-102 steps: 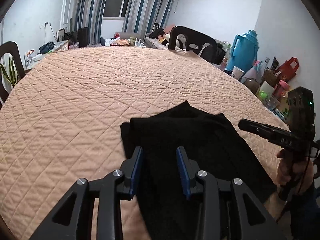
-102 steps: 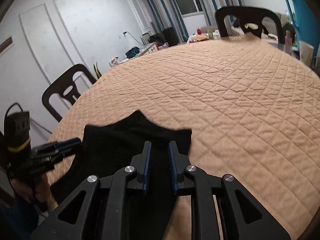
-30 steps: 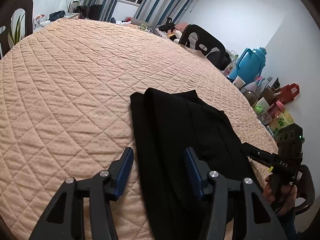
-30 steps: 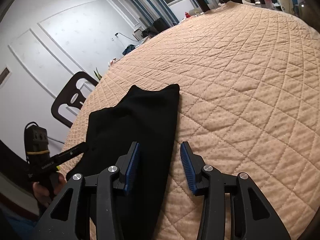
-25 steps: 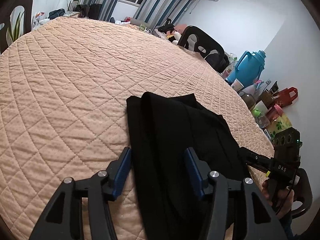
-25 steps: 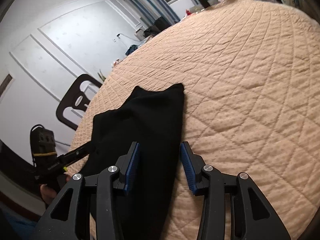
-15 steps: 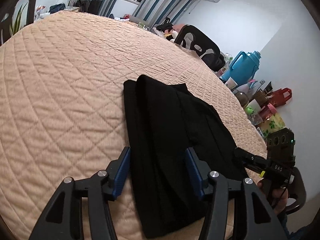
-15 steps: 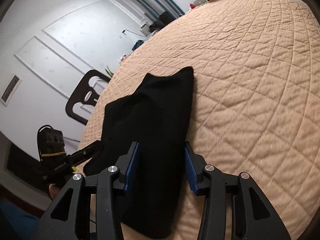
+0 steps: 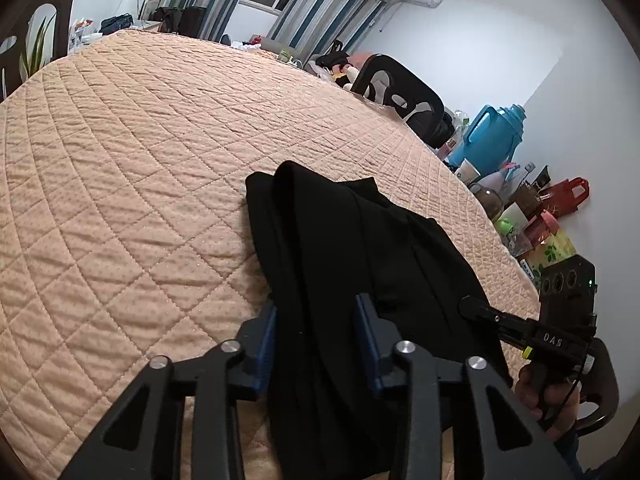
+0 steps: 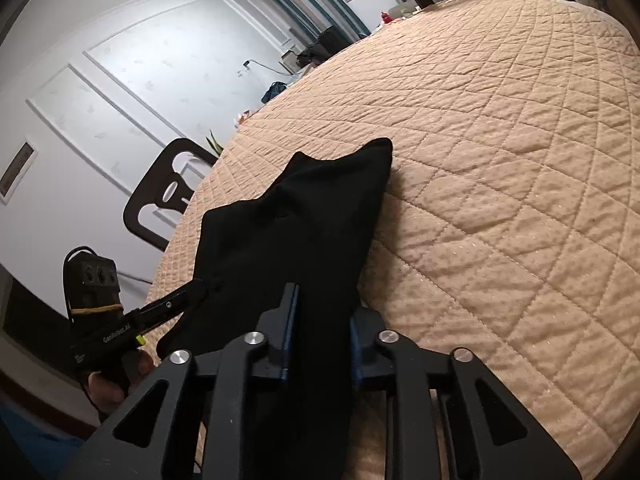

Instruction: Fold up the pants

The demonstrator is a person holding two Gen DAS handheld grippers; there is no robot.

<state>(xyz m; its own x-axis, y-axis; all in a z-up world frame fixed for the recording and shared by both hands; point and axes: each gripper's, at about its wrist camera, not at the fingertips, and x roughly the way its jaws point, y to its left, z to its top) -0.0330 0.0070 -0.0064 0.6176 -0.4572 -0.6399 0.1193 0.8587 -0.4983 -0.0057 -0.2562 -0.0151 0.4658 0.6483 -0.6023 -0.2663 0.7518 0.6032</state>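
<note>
Left gripper (image 9: 316,340) closing on the near end of the pants (image 9: 352,264), cloth between the jaws — pads not clearly pressing yet. Right gripper (image 10: 320,336) closing too, black cloth filling the gap, seemingly pinched. Step in hand, by the look: seizing the near end for a fold. Next, probably: lift both corners together, carry them over to the far end. Pants on the quilt (image 9: 120,140) near its front edge, long axis running away from the grippers.
</note>
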